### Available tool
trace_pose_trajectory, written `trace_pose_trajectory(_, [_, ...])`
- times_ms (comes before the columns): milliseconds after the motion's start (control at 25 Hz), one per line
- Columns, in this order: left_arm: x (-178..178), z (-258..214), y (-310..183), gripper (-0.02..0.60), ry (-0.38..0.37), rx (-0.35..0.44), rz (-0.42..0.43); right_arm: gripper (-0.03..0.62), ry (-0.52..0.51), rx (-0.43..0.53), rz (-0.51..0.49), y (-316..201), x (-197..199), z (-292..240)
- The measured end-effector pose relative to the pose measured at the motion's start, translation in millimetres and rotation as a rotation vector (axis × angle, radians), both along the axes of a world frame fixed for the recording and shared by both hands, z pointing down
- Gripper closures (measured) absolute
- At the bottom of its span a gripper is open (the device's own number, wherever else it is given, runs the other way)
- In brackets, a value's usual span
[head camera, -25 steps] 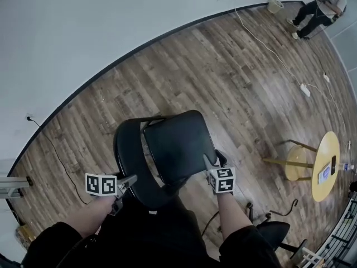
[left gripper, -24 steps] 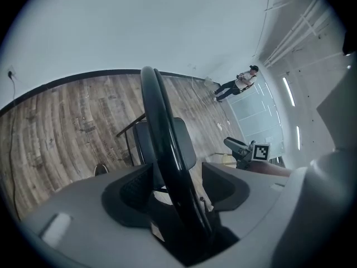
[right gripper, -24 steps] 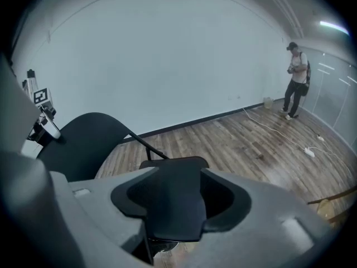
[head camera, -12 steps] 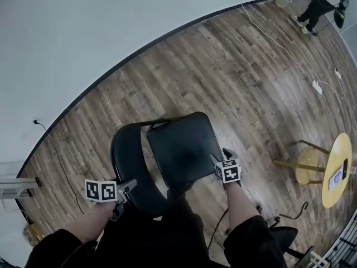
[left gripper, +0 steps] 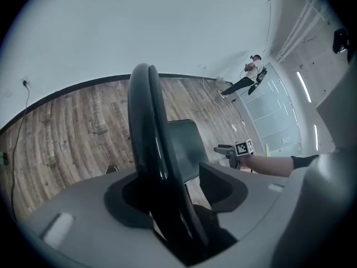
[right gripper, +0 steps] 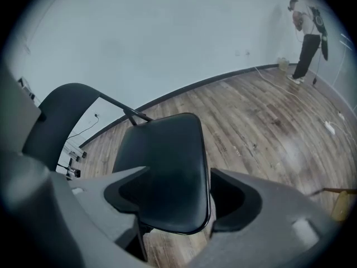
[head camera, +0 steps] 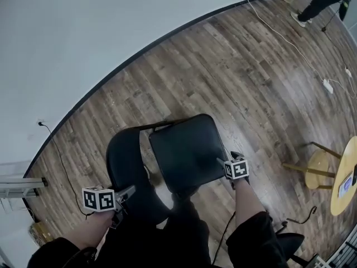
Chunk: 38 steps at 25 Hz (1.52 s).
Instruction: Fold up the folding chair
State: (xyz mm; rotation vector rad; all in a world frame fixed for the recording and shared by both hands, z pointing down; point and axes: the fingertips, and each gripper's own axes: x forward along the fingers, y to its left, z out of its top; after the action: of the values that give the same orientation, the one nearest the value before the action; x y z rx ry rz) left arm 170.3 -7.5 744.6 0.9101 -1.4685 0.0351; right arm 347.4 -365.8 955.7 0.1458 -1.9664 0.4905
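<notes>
Presently: black folding chair [head camera: 184, 155] on wood floor [head camera: 223, 66]. Left gripper [head camera: 126, 193] at its 8 o'clock, fingers just closing, not yet tight on backrest [head camera: 124, 169]. Right gripper [head camera: 222, 162] at 4 o'clock, fingers just opening, loose around seat [head camera: 187, 149].

- Soft, even light fills the room; the pale wall [head camera: 111, 27] looks flat, with hardly a shadow.
- A whitish sheen lies on the wooden floor [head camera: 251, 127].
- Thin bright streaks run along the glossy black chair back [left gripper: 146, 138].
- Both gripper views bulge strongly and fall to black at the corners.
</notes>
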Motion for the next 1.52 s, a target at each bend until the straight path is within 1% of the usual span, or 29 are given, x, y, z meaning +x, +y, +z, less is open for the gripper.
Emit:
trace_pose_trajectory(200, [-1,0,1,0.337,-0.023,-0.009,-0.009,0.260,0.031,-0.063,0.008,-10,10,34])
trace_pose_trajectory(320, [-4,0,4,0.341,-0.047,-0.012,0.002,0.255,0.042,-0.107,0.005,-10,11,50])
trace_pose_trajectory(440, [-6,3,4,0.347,-0.055,-0.009,0.010,0.247,0.030,-0.152,0.036,-13,6,68])
trace_pose_trajectory(560, [-4,5,2,0.347,-0.045,-0.004,0.006,0.241,0.015,-0.193,0.078,-19,5,82])
trace_pose_trajectory(680, [-7,3,1,0.347,-0.038,-0.001,0.003,0.236,0.005,-0.217,0.084,-24,1,94])
trace_pose_trajectory(920, [-11,6,1,0.376,-0.071,-0.004,-0.007,0.229,-0.005,-0.303,0.091,-24,-3,119])
trace_pose_trajectory(1120, [-14,5,3,0.404,-0.078,-0.013,-0.011,0.229,-0.032,-0.381,0.083,-16,-9,130])
trace_pose_trajectory(1240, [-14,5,2,0.420,-0.073,-0.006,-0.011,0.229,-0.059,-0.459,0.083,-14,-8,131])
trace_pose_trajectory(1400, [-15,5,3,0.431,-0.067,0.006,-0.009,0.228,-0.138,-0.576,0.102,-15,-19,119])
trace_pose_trajectory(1520, [-15,4,4,0.437,-0.065,0.004,-0.012,0.227,-0.135,-0.615,0.080,-10,-22,121])
